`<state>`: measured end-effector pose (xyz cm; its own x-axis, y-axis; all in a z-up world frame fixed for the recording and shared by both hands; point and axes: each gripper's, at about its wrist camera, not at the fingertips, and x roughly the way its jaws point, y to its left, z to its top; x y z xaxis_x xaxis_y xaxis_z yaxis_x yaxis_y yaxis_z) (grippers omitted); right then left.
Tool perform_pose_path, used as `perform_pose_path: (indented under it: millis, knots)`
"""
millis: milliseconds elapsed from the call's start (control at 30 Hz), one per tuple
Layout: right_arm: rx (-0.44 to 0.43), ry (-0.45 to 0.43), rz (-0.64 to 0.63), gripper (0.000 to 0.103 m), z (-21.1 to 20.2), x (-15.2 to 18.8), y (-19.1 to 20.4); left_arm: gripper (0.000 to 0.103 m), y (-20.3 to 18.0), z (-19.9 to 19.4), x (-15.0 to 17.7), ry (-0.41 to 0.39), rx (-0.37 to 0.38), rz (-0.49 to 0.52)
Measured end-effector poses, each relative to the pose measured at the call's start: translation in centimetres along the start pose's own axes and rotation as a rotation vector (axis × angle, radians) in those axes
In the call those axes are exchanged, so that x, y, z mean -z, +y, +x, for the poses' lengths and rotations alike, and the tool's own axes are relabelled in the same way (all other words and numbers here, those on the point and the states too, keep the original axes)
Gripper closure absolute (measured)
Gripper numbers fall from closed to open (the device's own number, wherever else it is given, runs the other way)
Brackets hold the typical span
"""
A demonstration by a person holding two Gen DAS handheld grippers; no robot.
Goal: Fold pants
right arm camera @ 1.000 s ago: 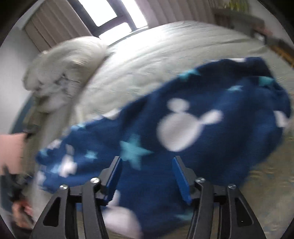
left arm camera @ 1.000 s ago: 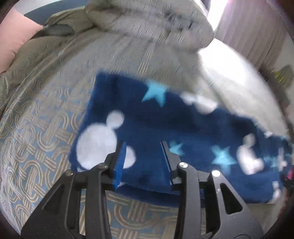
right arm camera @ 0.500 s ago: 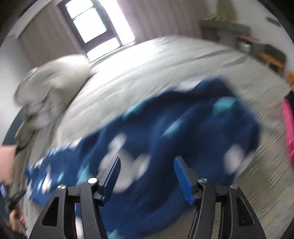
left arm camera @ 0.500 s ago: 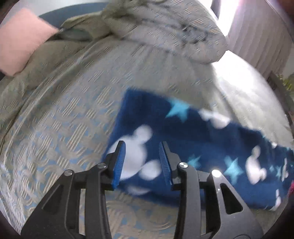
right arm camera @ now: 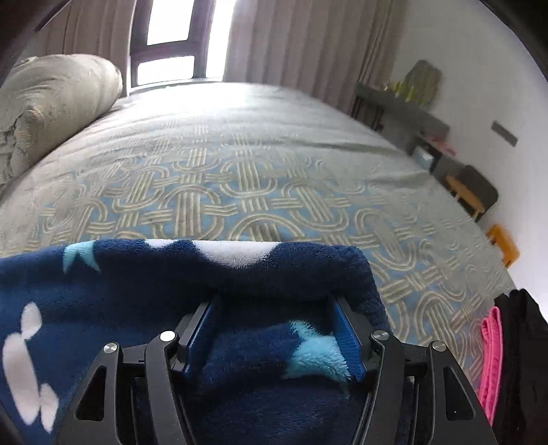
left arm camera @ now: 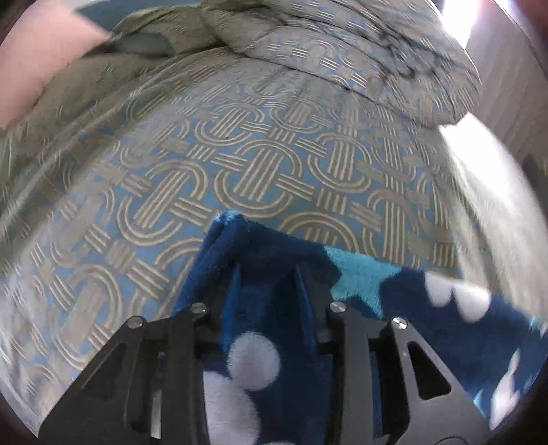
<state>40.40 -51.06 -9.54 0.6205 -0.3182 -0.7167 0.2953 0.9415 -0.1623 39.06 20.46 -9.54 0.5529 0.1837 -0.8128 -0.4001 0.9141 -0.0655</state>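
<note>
A wide bed (right arm camera: pixel 274 164) fills both views, covered by a grey-and-pale-blue bedspread woven with interlocking loop patterns. At its head lies a bunched grey quilt (left arm camera: pixel 342 51) of the same weave, with a pink pillow (left arm camera: pixel 30 65) beside it in the left wrist view. Behind the bed hang beige pleated curtains (right arm camera: pixel 301 41) around a bright window (right arm camera: pixel 171 30). Along the white wall at the right stands a dark shelf unit (right arm camera: pixel 411 113), its contents too blurred to name.

On the bedspread lie the dark blue fleece pants (right arm camera: pixel 113 284), printed with white mouse-head shapes and light blue stars. In the right wrist view one thick end is doubled over, so a rolled edge faces the window. In the left wrist view a pointed corner of the fleece rises just ahead of the fingers. At the right edge of the bed sits a small pile of black and bright pink cloth (right arm camera: pixel 503 359).

The left claw (left arm camera: pixel 269 274), black with blue pads, has just been closing; its narrow jaws have fleece bunched between them and appear to pinch it. The right claw (right arm camera: pixel 274 308) stands wider, its tips tucked under the rolled edge with fleece filling the gap; whether the pads press on it cannot be told.
</note>
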Motion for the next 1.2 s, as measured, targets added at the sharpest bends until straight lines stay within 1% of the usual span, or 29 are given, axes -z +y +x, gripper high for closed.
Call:
perform_pose_path:
  millis: [67, 167, 200, 233, 267, 333, 367, 400, 433, 500, 633, 767, 867, 967, 1133, 1200]
  knots:
    - [0.024, -0.005, 0.002, 0.039, 0.0, 0.1, 0.2, 0.067, -0.2, -0.2, 0.3, -0.010, -0.031, 0.066]
    - [0.045, 0.017, -0.029, 0.038, 0.3, -0.8, 0.5, 0.066, -0.3, -1.0, 0.0, 0.008, -0.065, 0.123]
    - [0.048, 0.035, -0.042, 0.038, -0.1, -1.0, 0.7, 0.064, -0.3, -1.7, 0.2, 0.016, -0.069, 0.122]
    - [0.051, 0.047, -0.044, 0.038, -0.8, -1.0, 0.8, 0.056, 0.1, -2.8, 0.5, 0.023, -0.056, 0.111]
    - [0.040, 0.061, -0.029, 0.038, -1.9, -1.2, 0.6, 0.051, 0.6, -4.2, 0.6, 0.014, -0.024, 0.096]
    - [-0.018, 0.030, 0.015, 0.037, -4.5, -0.9, 0.2, 0.043, 2.1, -6.6, 1.3, -0.012, 0.041, 0.049]
    - [-0.063, 0.007, 0.043, 0.036, -6.4, -0.4, -0.2, 0.042, 3.2, -7.6, 1.7, -0.012, 0.070, 0.019]
    - [-0.093, 0.003, 0.057, 0.032, -7.6, 0.0, -0.4, 0.042, 4.0, -8.2, 2.0, -0.012, 0.095, -0.005]
    - [-0.123, 0.006, 0.070, 0.028, -8.9, 0.7, -0.6, 0.042, 5.1, -9.1, 2.5, -0.009, 0.127, -0.038]
    - [-0.196, 0.013, 0.095, 0.027, -11.2, 2.2, -1.0, 0.042, 7.0, -10.5, 3.7, 0.006, 0.185, -0.094]
    - [-0.316, 0.038, 0.141, 0.027, -15.8, 6.3, -0.9, 0.040, 9.2, -12.8, 6.7, 0.033, 0.267, -0.177]
    - [-0.407, 0.054, 0.142, 0.027, -19.2, 9.5, 0.6, 0.040, 10.1, -14.3, 9.3, 0.061, 0.332, -0.225]
    - [-0.480, 0.068, 0.156, 0.027, -21.2, 11.4, 2.2, 0.039, 10.5, -14.2, 10.5, 0.095, 0.400, -0.299]
    - [-0.564, 0.083, 0.175, 0.027, -23.4, 12.6, 4.1, 0.039, 10.3, -13.2, 11.2, 0.135, 0.461, -0.372]
    - [-0.659, 0.088, 0.123, 0.026, -26.3, 13.1, 8.7, 0.039, 9.0, -10.1, 11.7, 0.210, 0.567, -0.480]
    - [-0.701, 0.090, 0.113, 0.026, -26.5, 13.0, 10.2, 0.039, 8.6, -9.0, 11.8, 0.234, 0.585, -0.511]
